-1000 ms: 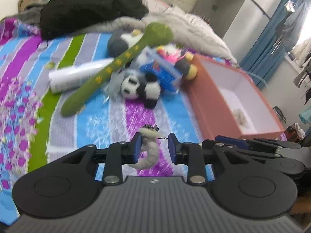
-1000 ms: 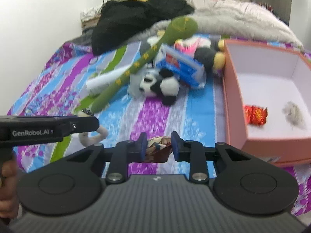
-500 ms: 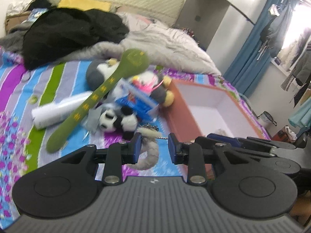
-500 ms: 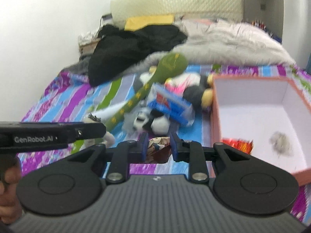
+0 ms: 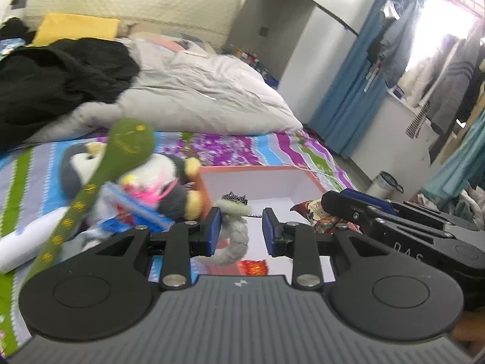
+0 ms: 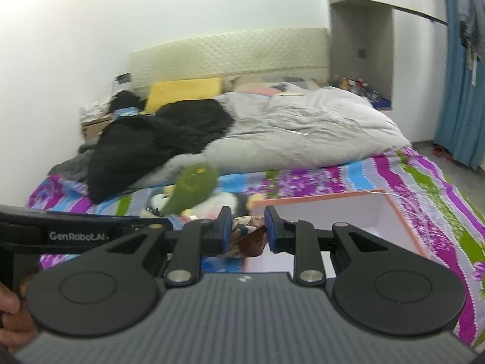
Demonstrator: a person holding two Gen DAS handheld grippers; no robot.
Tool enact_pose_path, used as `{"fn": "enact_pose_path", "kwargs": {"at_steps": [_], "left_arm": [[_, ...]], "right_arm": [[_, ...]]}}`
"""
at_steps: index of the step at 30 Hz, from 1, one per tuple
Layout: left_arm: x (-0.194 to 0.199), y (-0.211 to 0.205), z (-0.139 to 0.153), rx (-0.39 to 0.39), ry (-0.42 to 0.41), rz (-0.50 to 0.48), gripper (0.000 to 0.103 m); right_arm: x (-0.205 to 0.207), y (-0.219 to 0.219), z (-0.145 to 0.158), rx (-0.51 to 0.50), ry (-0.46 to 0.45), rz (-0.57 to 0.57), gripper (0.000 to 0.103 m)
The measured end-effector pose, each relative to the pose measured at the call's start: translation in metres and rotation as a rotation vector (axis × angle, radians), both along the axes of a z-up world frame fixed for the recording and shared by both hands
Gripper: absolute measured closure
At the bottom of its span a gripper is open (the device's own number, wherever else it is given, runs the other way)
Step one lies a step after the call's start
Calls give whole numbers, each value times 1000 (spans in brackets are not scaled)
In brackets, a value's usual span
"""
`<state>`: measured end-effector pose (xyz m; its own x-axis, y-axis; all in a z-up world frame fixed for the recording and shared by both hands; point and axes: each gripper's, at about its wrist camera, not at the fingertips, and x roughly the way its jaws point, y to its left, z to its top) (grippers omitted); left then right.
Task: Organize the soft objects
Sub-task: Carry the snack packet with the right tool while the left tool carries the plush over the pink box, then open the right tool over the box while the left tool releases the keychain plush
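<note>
Over the orange box on the striped bedspread: carry step. Left gripper holds a grey braided loop; right gripper clenches a patterned cloth piece. Next: lower both inside, release. Versus earlier, both ride higher, box now directly beneath.

Bed with striped floral sheet, purple/blue/green. Lying on it: crumpled grey duvet, black clothing heap, yellow pillow by the headboard, a pile of plush toys incl. penguin with long green snake toy across it, and open orange box, white inside, just beside the pile.
</note>
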<state>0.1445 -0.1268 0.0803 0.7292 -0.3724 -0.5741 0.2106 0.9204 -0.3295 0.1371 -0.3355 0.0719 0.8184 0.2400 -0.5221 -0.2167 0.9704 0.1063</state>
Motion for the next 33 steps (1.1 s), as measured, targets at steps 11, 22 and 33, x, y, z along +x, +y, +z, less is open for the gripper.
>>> {"fn": "enact_pose_path", "kwargs": {"at_steps": [11,22,33], "left_arm": [[79,-86,-35,46,150,-143,69],[120,-134,-91,113,296,-223,69],[122,-139,-92,132,282,-245,55]], "right_arm": [[53,-75,-52,0,228,-176,77],[61,-107,-113,37,410,-242,81],[58,-113,-109,59,380,-256,80]]}}
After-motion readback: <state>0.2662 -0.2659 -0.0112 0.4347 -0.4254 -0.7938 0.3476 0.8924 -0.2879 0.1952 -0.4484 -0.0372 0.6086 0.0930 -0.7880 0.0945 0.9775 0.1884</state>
